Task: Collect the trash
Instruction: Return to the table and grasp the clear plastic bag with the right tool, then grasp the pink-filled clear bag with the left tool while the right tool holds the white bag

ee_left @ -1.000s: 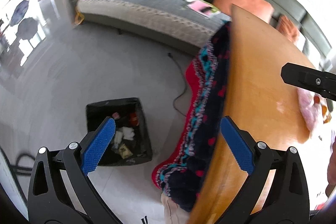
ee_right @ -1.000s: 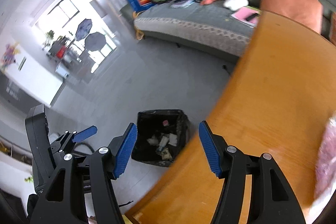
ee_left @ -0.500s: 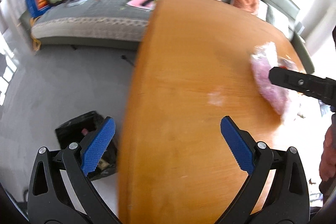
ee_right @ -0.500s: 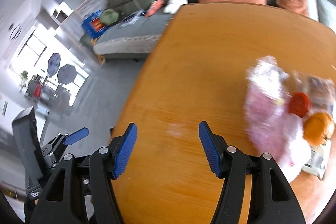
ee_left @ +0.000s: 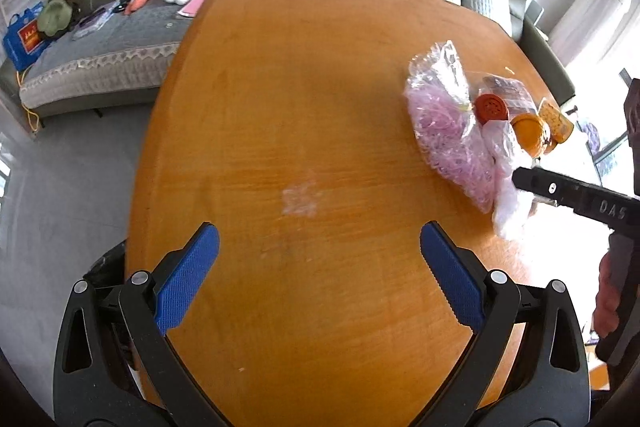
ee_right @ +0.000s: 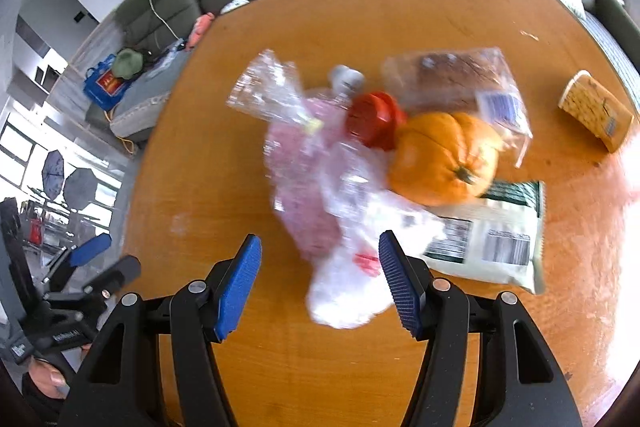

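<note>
The right gripper [ee_right: 320, 283] hung with jaws apart and empty just over the near end of a crumpled plastic bag [ee_right: 344, 291] (blurred) on the wooden table [ee_left: 304, 99]. The left gripper [ee_left: 319, 271] stood wide and unloaded above bare tabletop, well apart from the trash pile.

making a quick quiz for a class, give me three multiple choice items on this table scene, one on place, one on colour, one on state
1. What lies between the right tool's pads?
A. the white plastic bag
B. the pumpkin
C. the yellow packet

2. What colour is the round lid beside the pumpkin?
A. green
B. red
C. blue

3. How does the left tool stand?
A. shut on a bag
B. shut and empty
C. open over bare table

Answers: 1 A, the bag's end sits in the gap, untouched. 2 B, it shows red in both views. 3 C, only wood shows between its wide-apart pads.
</note>
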A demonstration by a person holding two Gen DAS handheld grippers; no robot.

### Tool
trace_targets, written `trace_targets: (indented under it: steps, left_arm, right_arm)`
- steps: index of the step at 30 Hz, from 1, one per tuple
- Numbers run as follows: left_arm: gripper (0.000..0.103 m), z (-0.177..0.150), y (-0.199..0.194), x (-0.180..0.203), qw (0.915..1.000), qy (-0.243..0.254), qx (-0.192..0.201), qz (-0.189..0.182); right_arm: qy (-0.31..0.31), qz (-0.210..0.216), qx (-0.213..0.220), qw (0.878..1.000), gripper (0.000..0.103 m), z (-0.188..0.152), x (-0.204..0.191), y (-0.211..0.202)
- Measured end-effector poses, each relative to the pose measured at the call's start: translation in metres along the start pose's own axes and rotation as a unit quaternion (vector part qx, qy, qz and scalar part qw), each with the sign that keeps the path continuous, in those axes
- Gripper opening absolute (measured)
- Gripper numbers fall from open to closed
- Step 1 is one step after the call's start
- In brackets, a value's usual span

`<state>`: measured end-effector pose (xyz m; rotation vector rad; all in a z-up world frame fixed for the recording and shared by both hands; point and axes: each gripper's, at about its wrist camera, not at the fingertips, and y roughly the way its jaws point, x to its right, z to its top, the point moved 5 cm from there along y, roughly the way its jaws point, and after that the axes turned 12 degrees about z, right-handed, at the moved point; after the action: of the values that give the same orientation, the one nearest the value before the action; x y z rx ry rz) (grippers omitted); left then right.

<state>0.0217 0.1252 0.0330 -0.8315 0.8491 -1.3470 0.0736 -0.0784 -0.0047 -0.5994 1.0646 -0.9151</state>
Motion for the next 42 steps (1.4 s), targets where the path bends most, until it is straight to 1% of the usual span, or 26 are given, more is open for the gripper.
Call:
trace_targets:
  steps: [3, 8, 9, 10, 11, 12, 13, 14, 17, 21, 24, 29, 34, 39, 42]
  left_arm:
    - [0.097, 0.002, 0.005, 0.013, 1.0000, 0.000, -0.005, -0.008]
    - [0.097, 0.006, 0.010, 0.028, 0.9999, 0.008, -0.009, -0.007]
    - [0.097, 0.007, 0.011, 0.030, 0.9999, 0.007, -0.010, -0.007]
    - [0.097, 0.007, 0.012, 0.031, 0.9999, 0.007, -0.010, -0.006]
    - [0.097, 0.008, 0.012, 0.033, 0.9999, 0.005, -0.011, -0.004]
    - [0.097, 0.009, 0.013, 0.034, 0.9999, 0.005, -0.012, -0.002]
    - [0.097, 0.009, 0.013, 0.036, 0.9999, 0.004, -0.012, -0.001]
    - [0.097, 0.010, 0.014, 0.038, 0.9999, 0.003, -0.014, 0.002]
    - [0.097, 0.012, 0.015, 0.042, 0.9998, -0.001, -0.016, 0.008]
    - [0.097, 0.019, 0.019, 0.051, 0.9997, -0.001, -0.023, 0.012]
    - [0.097, 0.024, 0.023, 0.062, 0.9996, 0.004, -0.025, 0.011]
    - [0.097, 0.038, 0.035, 0.092, 0.9993, 0.024, -0.030, 0.004]
    - [0.097, 0.052, 0.050, 0.120, 0.9985, 0.049, -0.021, 0.014]
    - [0.097, 0.063, 0.066, 0.145, 0.9952, 0.092, -0.001, 0.033]
    - [0.097, 0.069, 0.078, 0.149, 0.9947, 0.095, -0.007, 0.038]
  right_arm:
    - [-0.010, -0.004, -0.009, 1.000, 0.062, -0.004, 0.005, 0.004]
    - [-0.042, -0.009, -0.022, 0.999, 0.061, -0.004, 0.007, 0.011]
    - [-0.053, -0.017, -0.027, 0.998, 0.053, -0.004, 0.009, 0.014]
    - [-0.059, -0.024, -0.029, 0.998, 0.041, -0.002, 0.010, 0.015]
    - [-0.065, -0.022, -0.029, 0.997, 0.039, -0.002, 0.013, 0.015]
    - [-0.063, -0.014, -0.027, 0.998, 0.034, -0.001, 0.014, 0.014]
    - [-0.058, 0.002, -0.024, 0.998, 0.032, 0.000, 0.016, 0.011]
    - [-0.057, 0.019, -0.017, 0.998, 0.031, 0.002, 0.016, 0.006]
    - [-0.062, 0.051, -0.003, 0.997, 0.031, 0.007, 0.011, -0.008]
    - [-0.069, 0.085, 0.022, 0.994, 0.031, 0.021, 0.002, -0.030]
    - [-0.084, 0.084, 0.050, 0.992, 0.031, 0.035, -0.003, -0.048]
    - [-0.086, 0.083, 0.073, 0.990, 0.031, 0.061, 0.003, -0.063]
    - [-0.066, 0.085, 0.079, 0.991, 0.031, 0.079, 0.014, -0.064]
    - [-0.047, 0.083, 0.078, 0.992, 0.032, 0.087, 0.024, -0.060]
    - [-0.041, 0.082, 0.078, 0.993, 0.032, 0.086, 0.027, -0.061]
